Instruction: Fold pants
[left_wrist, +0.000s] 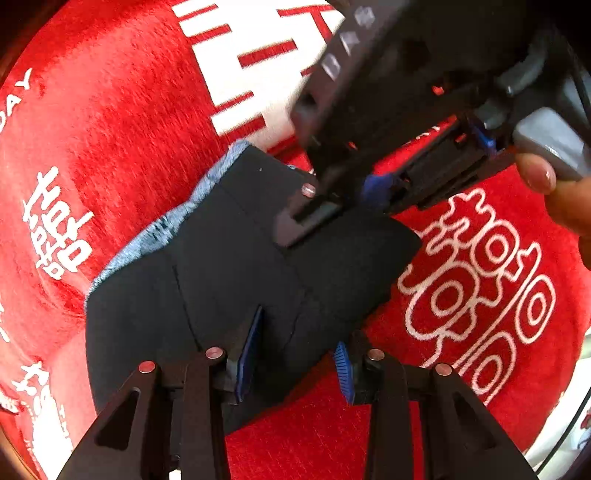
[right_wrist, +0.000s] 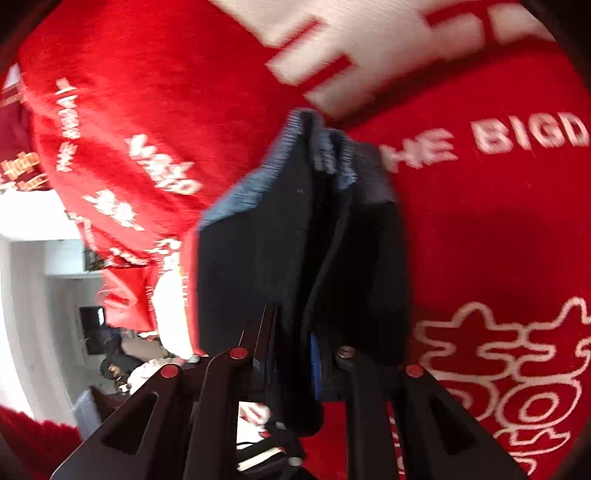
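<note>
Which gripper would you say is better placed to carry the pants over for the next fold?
Probably the right gripper: it already pinches the pants; the left gripper hangs open.

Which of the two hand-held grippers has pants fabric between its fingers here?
The right hand-held gripper: it is pinching the dark pants. The left hand-held gripper is open, with its fingers apart over the pants' edge.

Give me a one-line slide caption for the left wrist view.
Open left tool straddles folded dark pants on the red blanket while the right tool grips their far edge.
</note>
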